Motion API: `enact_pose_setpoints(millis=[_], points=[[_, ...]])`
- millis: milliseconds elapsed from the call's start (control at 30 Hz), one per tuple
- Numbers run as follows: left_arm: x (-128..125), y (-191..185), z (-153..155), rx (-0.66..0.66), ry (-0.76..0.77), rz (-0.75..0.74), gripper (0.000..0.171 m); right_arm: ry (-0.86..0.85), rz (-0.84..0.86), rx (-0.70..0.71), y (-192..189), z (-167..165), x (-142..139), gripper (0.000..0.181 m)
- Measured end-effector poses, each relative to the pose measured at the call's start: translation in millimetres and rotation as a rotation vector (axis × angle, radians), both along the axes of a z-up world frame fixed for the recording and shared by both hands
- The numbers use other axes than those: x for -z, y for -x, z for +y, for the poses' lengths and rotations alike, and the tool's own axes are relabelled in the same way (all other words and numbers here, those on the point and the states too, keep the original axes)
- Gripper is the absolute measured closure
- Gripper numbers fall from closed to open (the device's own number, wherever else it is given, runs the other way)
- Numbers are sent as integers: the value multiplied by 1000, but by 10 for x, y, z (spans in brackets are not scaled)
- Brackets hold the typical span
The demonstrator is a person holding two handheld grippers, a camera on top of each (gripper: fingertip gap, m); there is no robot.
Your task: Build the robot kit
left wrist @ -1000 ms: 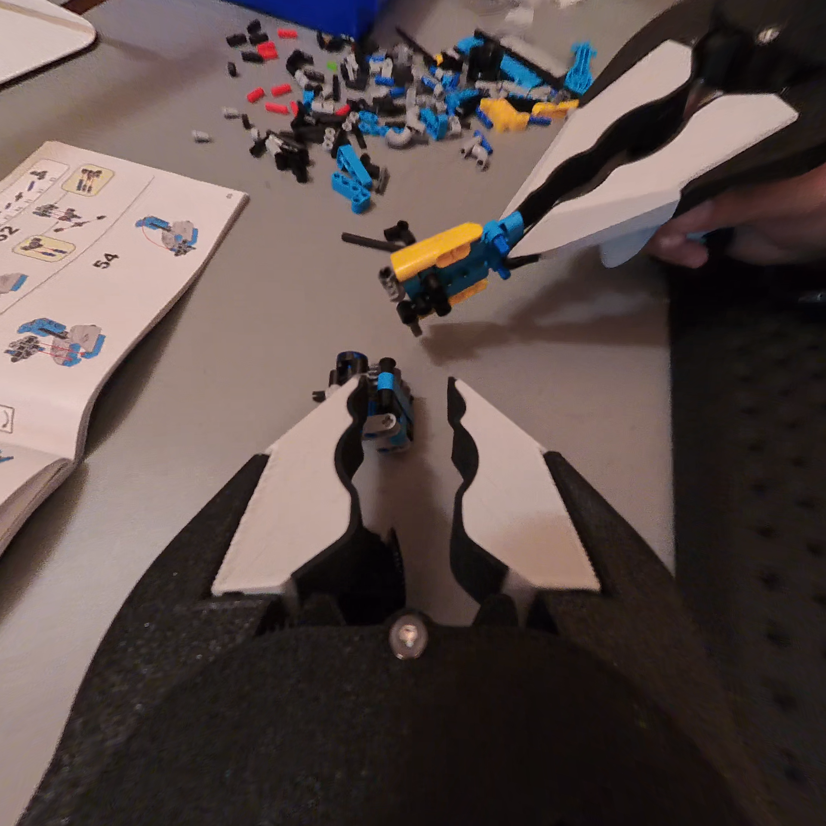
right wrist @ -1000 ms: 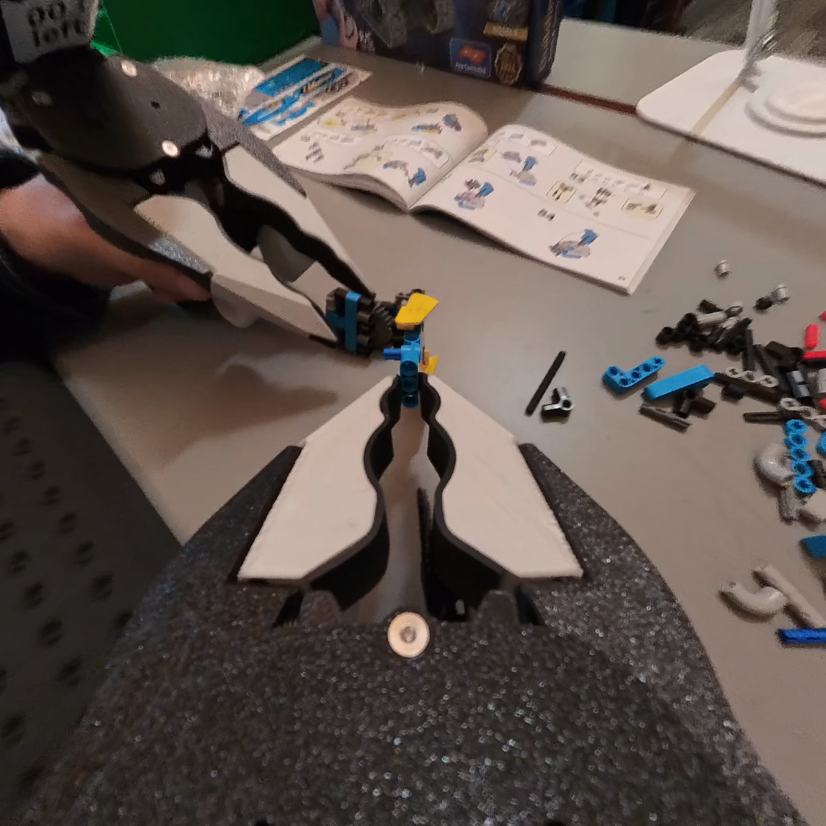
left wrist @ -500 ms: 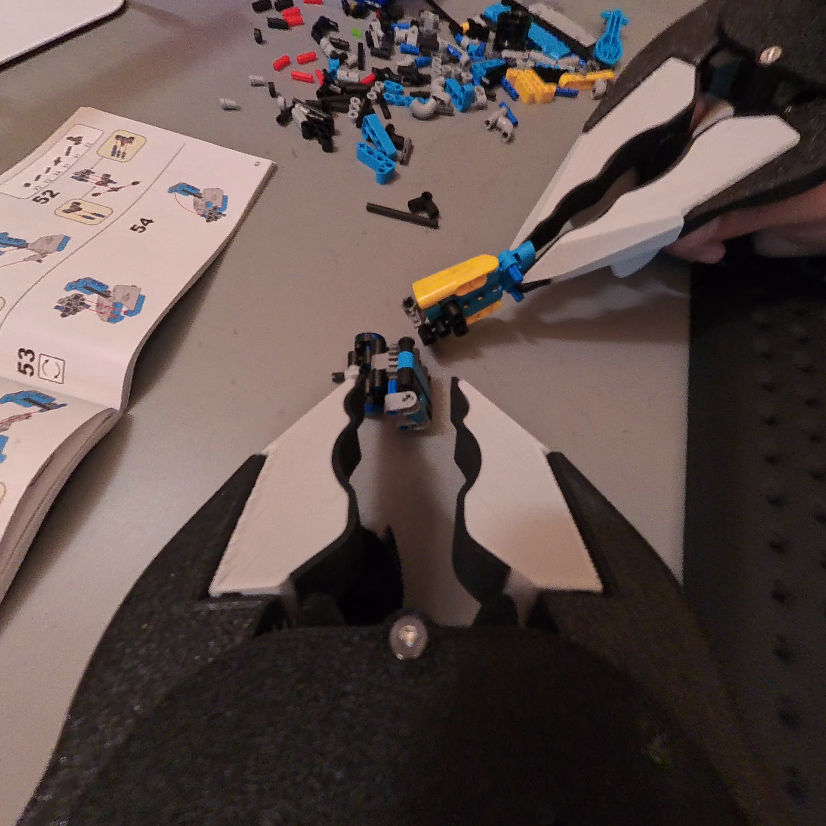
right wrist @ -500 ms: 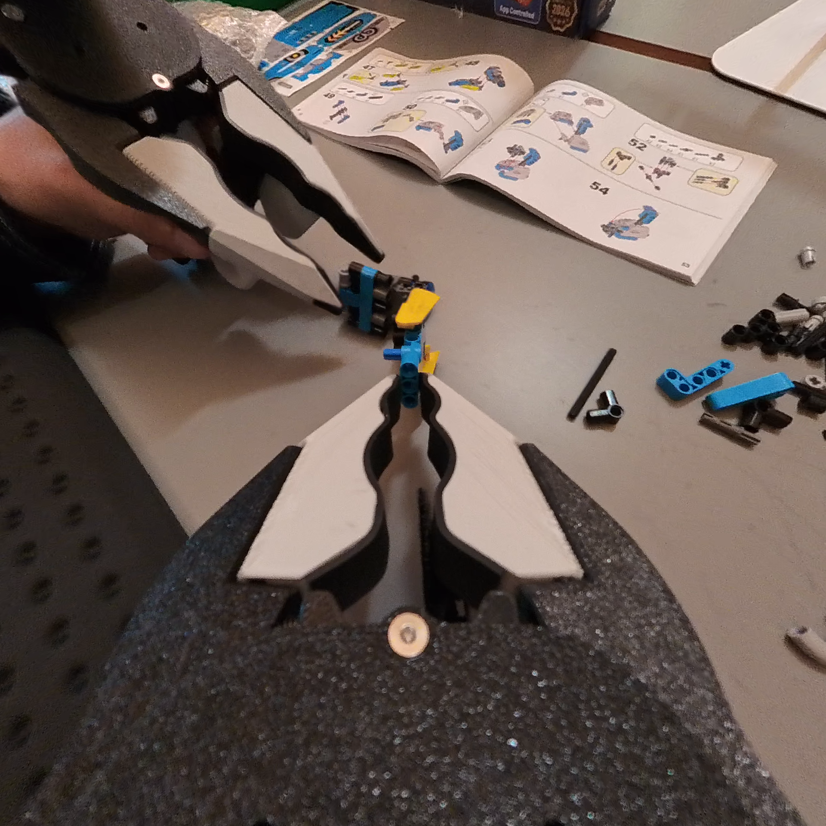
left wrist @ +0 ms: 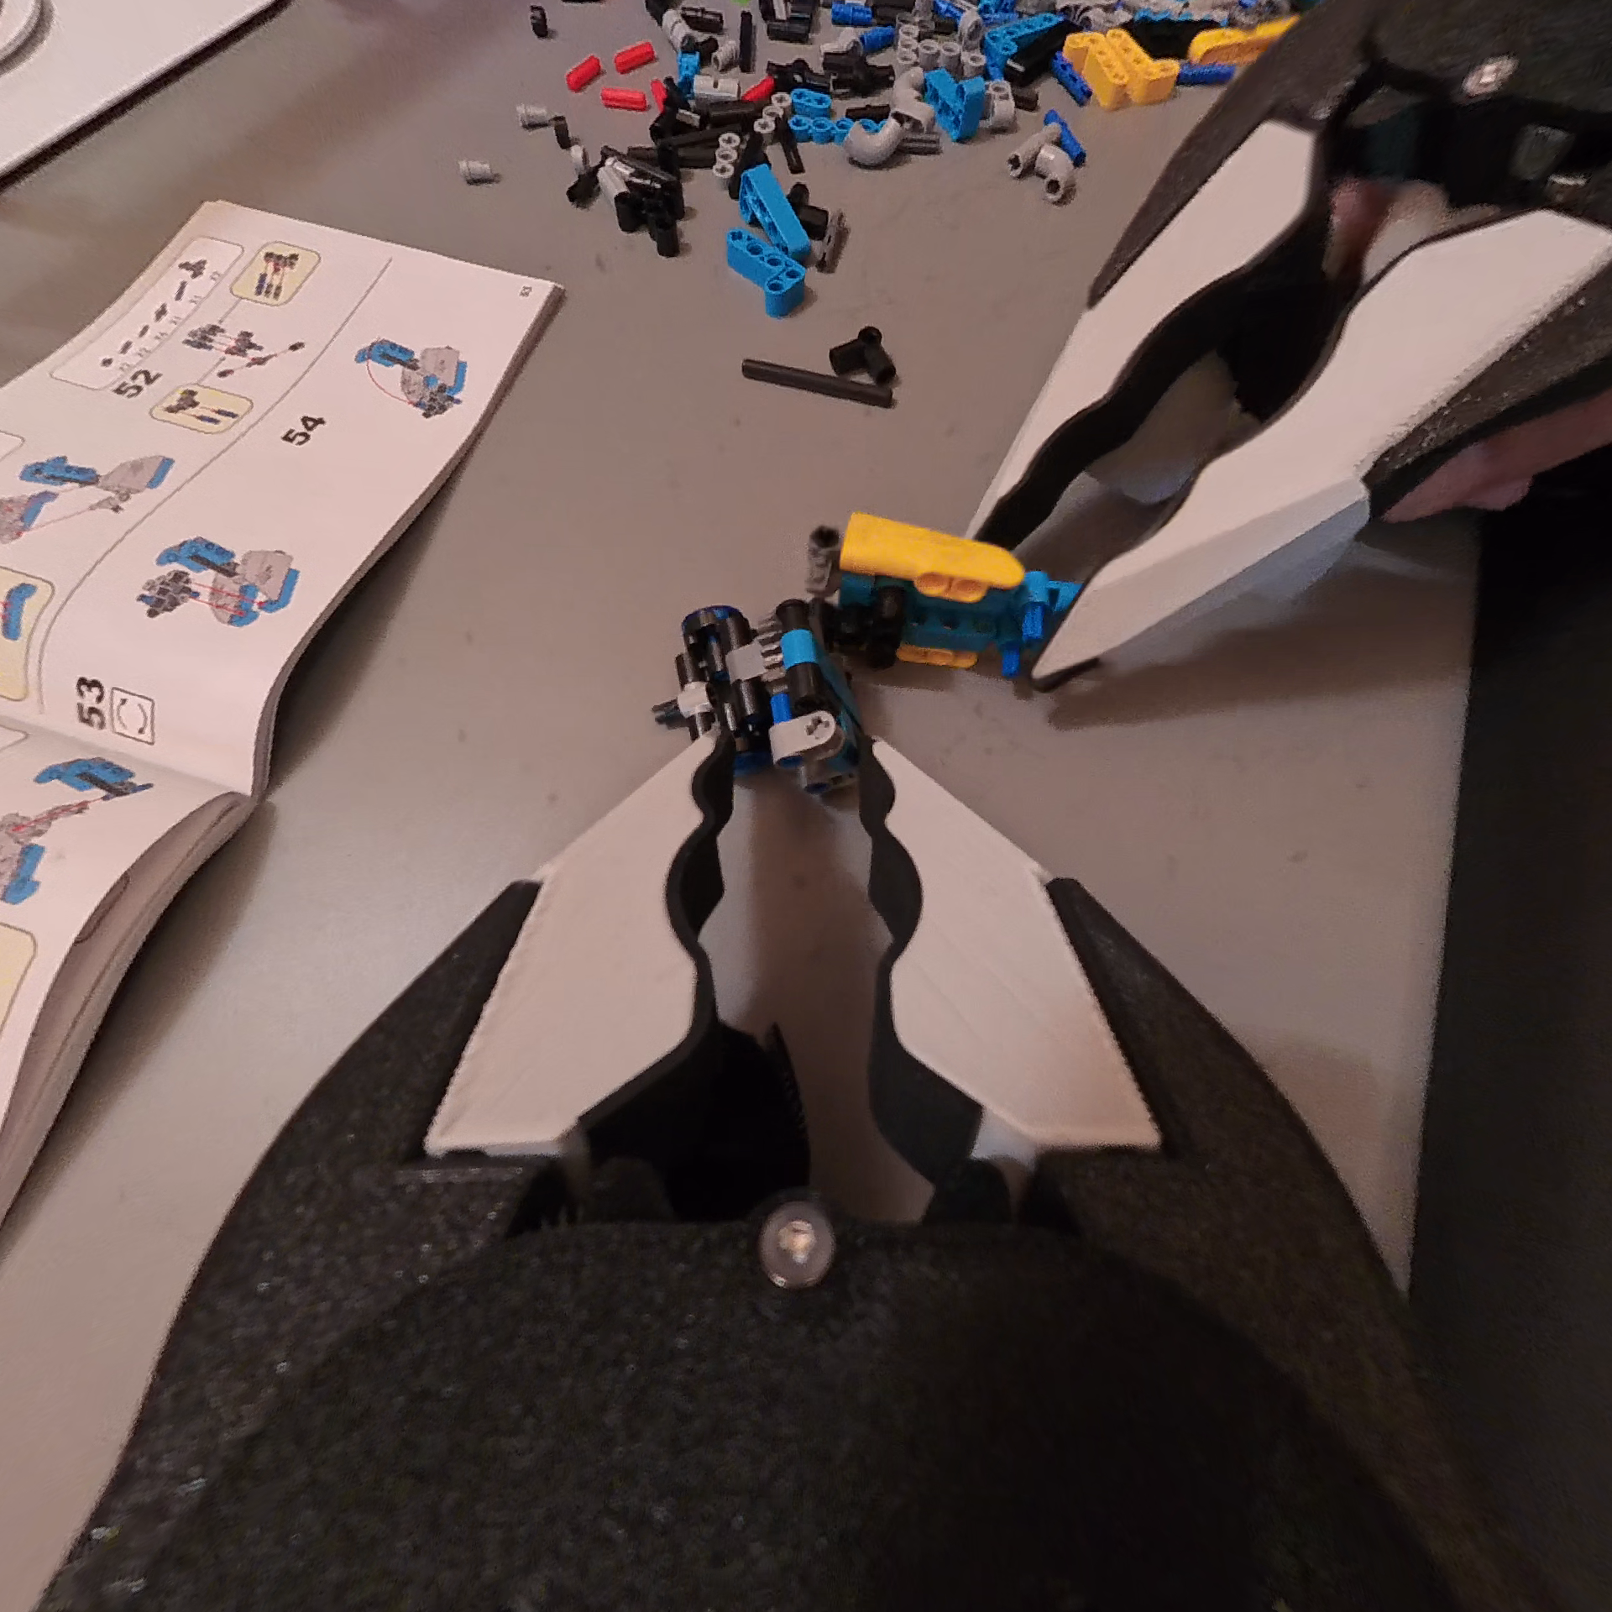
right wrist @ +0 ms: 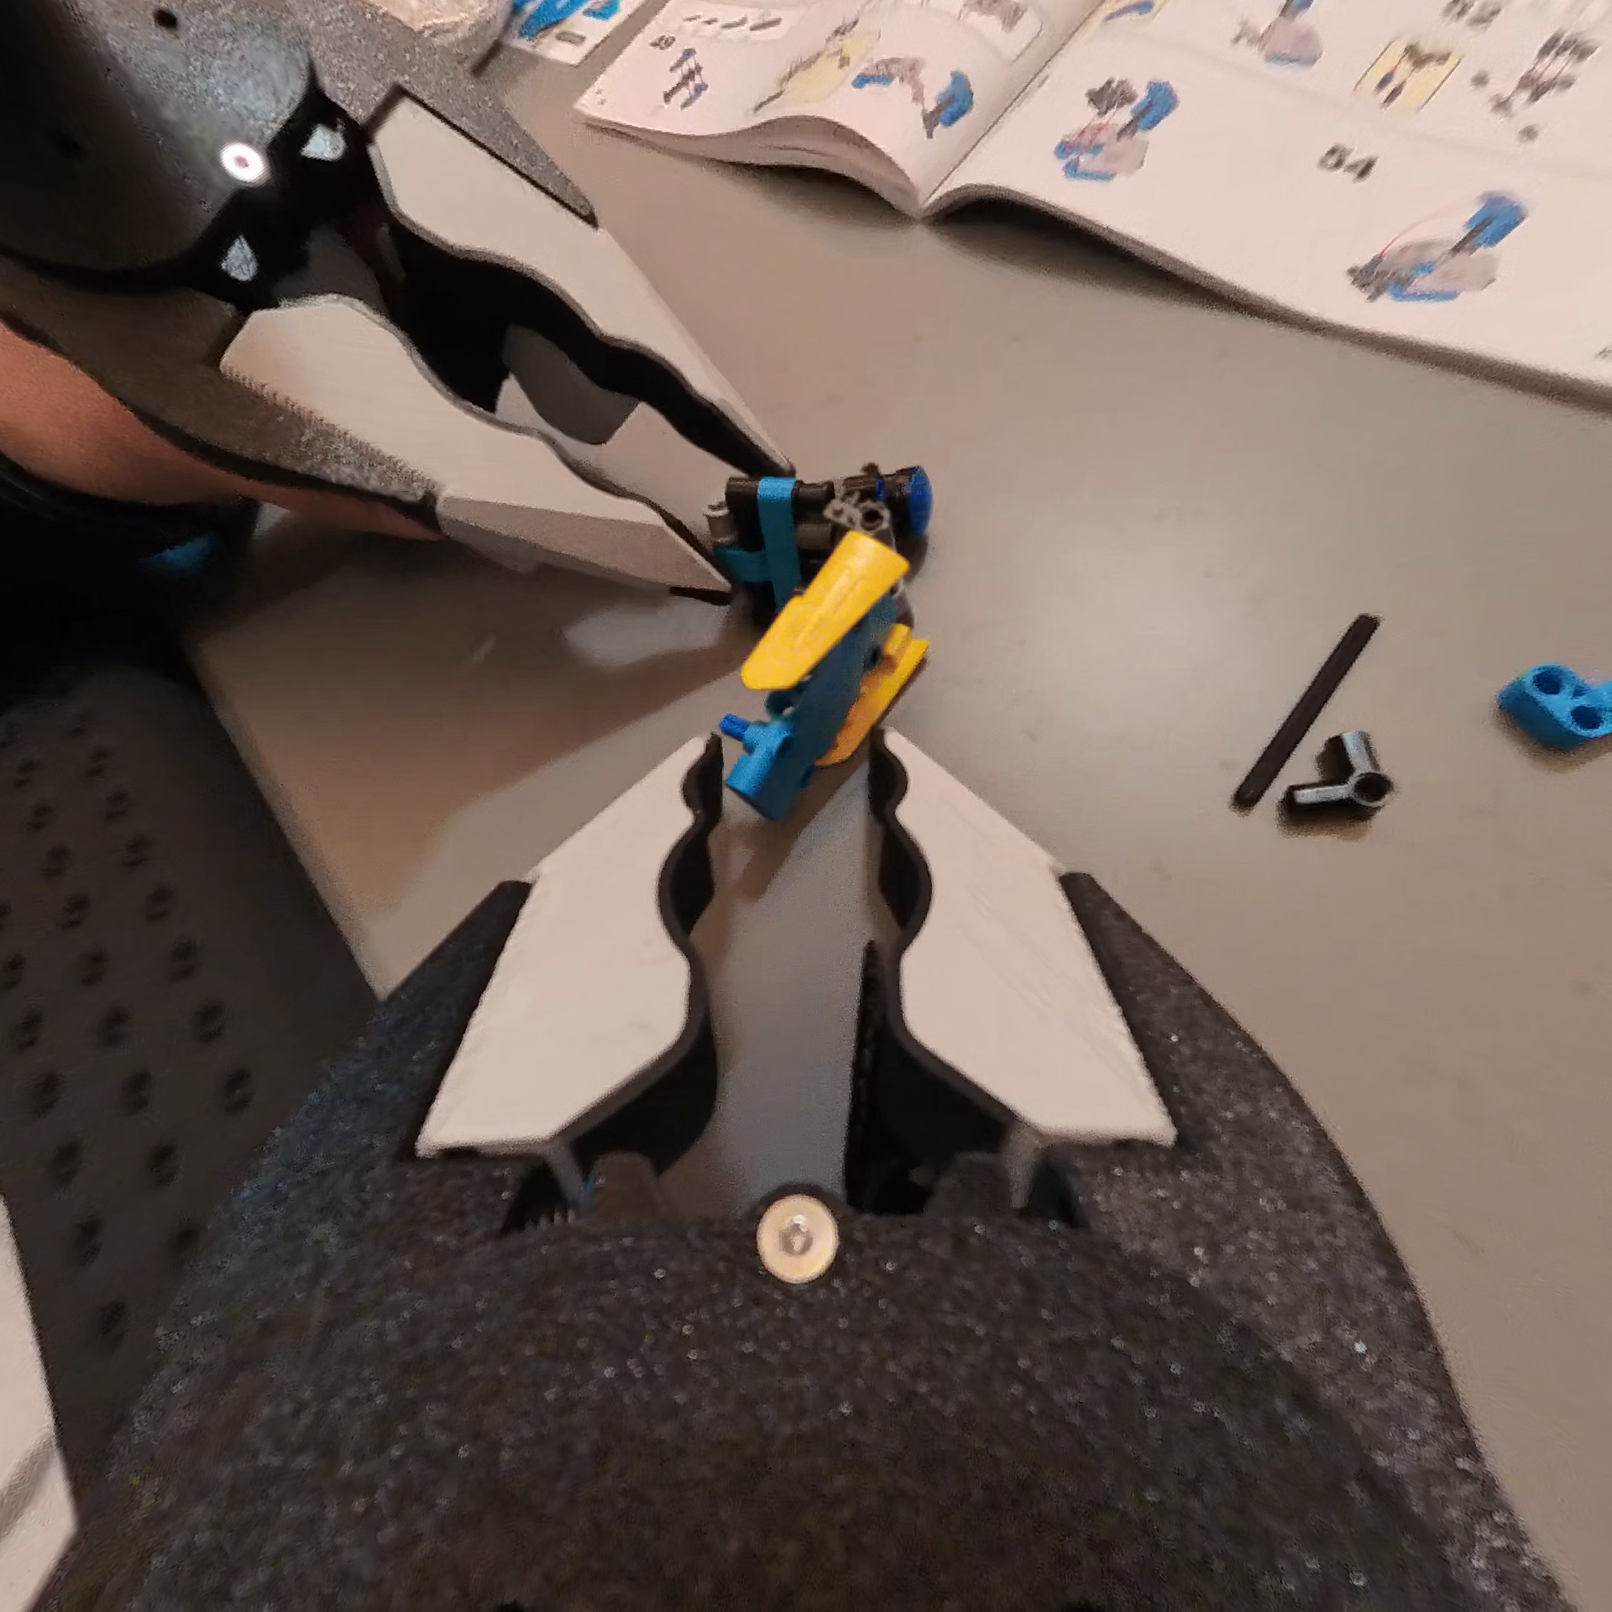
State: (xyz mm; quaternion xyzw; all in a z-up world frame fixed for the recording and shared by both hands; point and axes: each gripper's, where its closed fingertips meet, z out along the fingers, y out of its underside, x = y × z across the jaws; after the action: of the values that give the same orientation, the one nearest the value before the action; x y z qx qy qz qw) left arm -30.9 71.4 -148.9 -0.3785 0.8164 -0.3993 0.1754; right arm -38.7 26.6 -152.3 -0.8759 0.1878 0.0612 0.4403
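Observation:
My left gripper (left wrist: 789, 754) is shut on a small black-and-blue brick assembly (left wrist: 768, 680) that sits low on the grey table (left wrist: 541, 872); both pads press its sides. The right wrist view shows the same grasp (right wrist: 750, 528) on the assembly (right wrist: 820, 510). My right gripper (right wrist: 794, 746) is open. A yellow-and-blue brick assembly (right wrist: 820, 663) stands tilted between its fingertips, with a clear gap at the left pad. In the left wrist view this piece (left wrist: 933, 584) rests on the table, its far end against the black-and-blue assembly, with the right gripper (left wrist: 1016, 602) spread behind it.
An open instruction booklet (left wrist: 262, 454) lies left of the left gripper, and shows far off in the right wrist view (right wrist: 1134, 131). A pile of loose bricks (left wrist: 829, 105) lies beyond. A black axle (right wrist: 1304, 711), a black connector (right wrist: 1335, 776) and a blue beam (right wrist: 1557, 706) lie right. A dark perforated mat (left wrist: 1526, 959) borders the table. The gap from one gripper's tips to the other's is roughly 5 cm.
My right gripper lowered the yellow-and-blue assembly to the table against the other piece and opened, letting it go. My left gripper closed on the black-and-blue assembly.

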Motion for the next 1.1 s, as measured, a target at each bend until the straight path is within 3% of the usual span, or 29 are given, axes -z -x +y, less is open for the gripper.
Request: enact_pose_setpoints(millis=[233,467,633,1100], points=[[4,7,-21,15,-18,-16,143,-64,-24,1,-59,96,-83,138],[7,6,-28,23,-40,-35,143,-12,-184,-51,-34,251,-54,111],[26,-24,-40,7,-100,-69,137,33,-202,-55,-51,254,4,135],[-4,-194,-53,-13,-447,-372,146,101,-181,85,-293,220,33,158]])
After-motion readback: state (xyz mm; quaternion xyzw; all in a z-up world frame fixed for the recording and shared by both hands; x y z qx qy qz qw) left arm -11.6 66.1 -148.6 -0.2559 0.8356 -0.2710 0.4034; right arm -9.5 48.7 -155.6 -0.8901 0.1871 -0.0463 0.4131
